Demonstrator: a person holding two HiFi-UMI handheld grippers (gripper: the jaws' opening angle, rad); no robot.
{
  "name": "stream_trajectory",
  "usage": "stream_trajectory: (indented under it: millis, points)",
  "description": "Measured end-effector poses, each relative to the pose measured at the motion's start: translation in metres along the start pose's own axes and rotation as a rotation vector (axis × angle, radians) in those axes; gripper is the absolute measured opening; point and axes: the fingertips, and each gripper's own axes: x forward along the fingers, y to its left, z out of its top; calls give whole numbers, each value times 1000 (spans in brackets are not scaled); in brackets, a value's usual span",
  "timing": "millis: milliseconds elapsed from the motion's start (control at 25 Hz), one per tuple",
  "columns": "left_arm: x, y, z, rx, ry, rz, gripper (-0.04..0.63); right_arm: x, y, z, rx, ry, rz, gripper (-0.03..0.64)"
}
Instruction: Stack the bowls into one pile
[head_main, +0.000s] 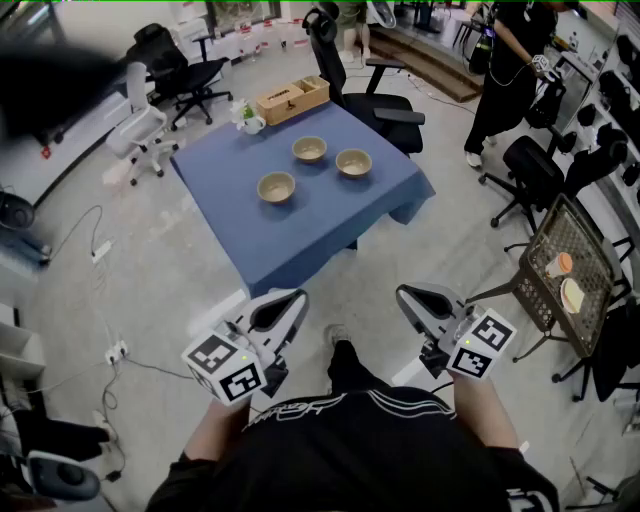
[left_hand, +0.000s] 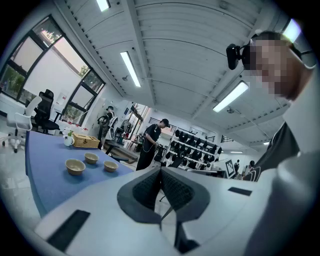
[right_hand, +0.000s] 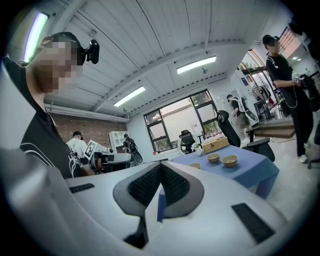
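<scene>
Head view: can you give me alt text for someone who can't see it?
Three tan round bowls stand apart, unstacked, on a blue-clothed square table, a light wooden box at its far corner. In the foreground the person's left gripper and right gripper, both shut and empty, hang short of the table.

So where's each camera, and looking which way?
Head view: on the person's head, steeply down at blue table, three bowls; left gripper, right gripper, black shirt show.
Left gripper view: on that gripper, along its shut jaws; bowls at left, black shirt right.
Right gripper view: on that gripper, along its shut jaws; bowls at right, black shirt left.
Shared: all three see table and bowls.
</scene>
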Motion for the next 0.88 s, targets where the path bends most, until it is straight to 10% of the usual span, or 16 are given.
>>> stream_trajectory:
  millis: [680,880]
  points:
    - [16,64,-51,-88,42,50,26,55,-38,-41,28,81,-29,40]
    - [19,61,-58,-83,80,57,26,53,-39,-43,11,116,-29,219]
